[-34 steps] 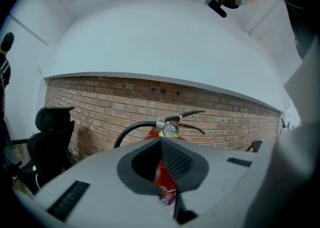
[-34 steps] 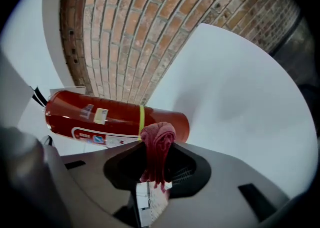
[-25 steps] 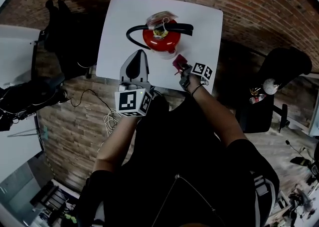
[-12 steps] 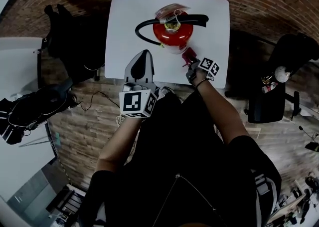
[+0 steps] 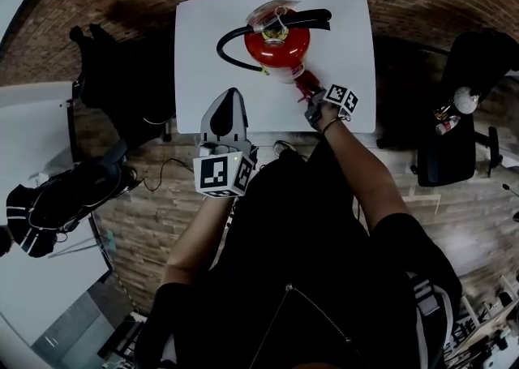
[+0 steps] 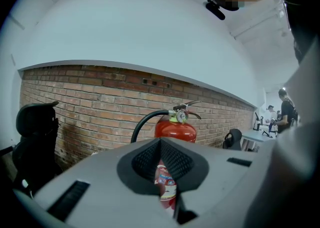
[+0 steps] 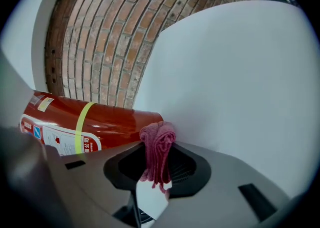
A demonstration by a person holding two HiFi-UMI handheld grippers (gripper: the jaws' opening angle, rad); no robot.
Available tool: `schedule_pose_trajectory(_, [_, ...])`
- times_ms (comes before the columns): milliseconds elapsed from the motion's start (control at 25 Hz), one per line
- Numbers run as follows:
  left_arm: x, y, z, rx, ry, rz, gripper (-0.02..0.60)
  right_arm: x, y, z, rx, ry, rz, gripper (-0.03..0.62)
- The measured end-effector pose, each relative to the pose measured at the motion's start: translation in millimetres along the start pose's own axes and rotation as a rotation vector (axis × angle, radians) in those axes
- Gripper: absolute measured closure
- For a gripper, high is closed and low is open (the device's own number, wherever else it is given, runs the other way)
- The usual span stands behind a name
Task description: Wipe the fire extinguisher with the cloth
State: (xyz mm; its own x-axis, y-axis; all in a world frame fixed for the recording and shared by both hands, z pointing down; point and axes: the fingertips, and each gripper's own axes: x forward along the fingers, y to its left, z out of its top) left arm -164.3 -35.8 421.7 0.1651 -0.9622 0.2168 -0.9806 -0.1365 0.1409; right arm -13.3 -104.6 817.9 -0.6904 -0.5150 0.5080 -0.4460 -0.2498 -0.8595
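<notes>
A red fire extinguisher (image 5: pixel 278 49) with a black hose and handle stands upright on the white table (image 5: pixel 203 51). In the left gripper view the fire extinguisher (image 6: pixel 176 131) rises behind the jaws, which are closed together with nothing between them. My left gripper (image 5: pixel 226 108) hovers at the table's near edge, left of the extinguisher. My right gripper (image 5: pixel 311 96) is shut on a dark pink cloth (image 5: pixel 306 86) pressed at the extinguisher's lower right side. In the right gripper view the cloth (image 7: pixel 158 153) touches the red body (image 7: pixel 100 124) near its base.
A brick floor surrounds the small table. A black chair (image 5: pixel 122 75) stands to its left, another black chair (image 5: pixel 450 148) to the right. A black bag (image 5: pixel 57 205) lies at the left. A cable (image 5: pixel 162 177) runs on the floor near the table's front.
My right gripper with the cloth has moved up against the extinguisher's lower side. The left gripper has held roughly its place at the table's near edge. The head view has shifted slightly.
</notes>
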Motion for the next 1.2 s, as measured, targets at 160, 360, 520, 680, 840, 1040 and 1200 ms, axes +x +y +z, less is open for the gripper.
schedule_pose_trajectory(160, [-7, 2, 0, 0.003, -0.004, 0.003, 0.571, -1, 6, 0, 0.007, -0.016, 0.024, 0.479])
schedule_pose_trajectory(360, [-14, 0, 0, -0.002, -0.008, 0.011, 0.572, -10, 19, -3, 0.007, -0.023, 0.042, 0.479])
schedule_pose_trajectory(520, [-17, 0, 1, -0.01, -0.011, 0.012, 0.571, -20, 37, -3, 0.005, -0.03, 0.065, 0.479])
schedule_pose_trajectory(680, [-16, -1, 1, -0.027, -0.016, 0.014, 0.571, -30, 53, -3, -0.004, -0.035, 0.074, 0.479])
schedule_pose_trajectory(840, [-12, -6, 3, -0.037, -0.025, 0.002, 0.572, -37, 66, -1, -0.003, -0.041, 0.084, 0.479])
schedule_pose_trajectory(1040, [-9, -12, 7, -0.039, -0.033, -0.014, 0.571, -47, 81, 1, -0.017, -0.037, 0.09, 0.479])
schedule_pose_trajectory(1200, [-7, -13, 10, -0.039, -0.04, -0.02, 0.571, -54, 92, 4, -0.027, -0.033, 0.094, 0.479])
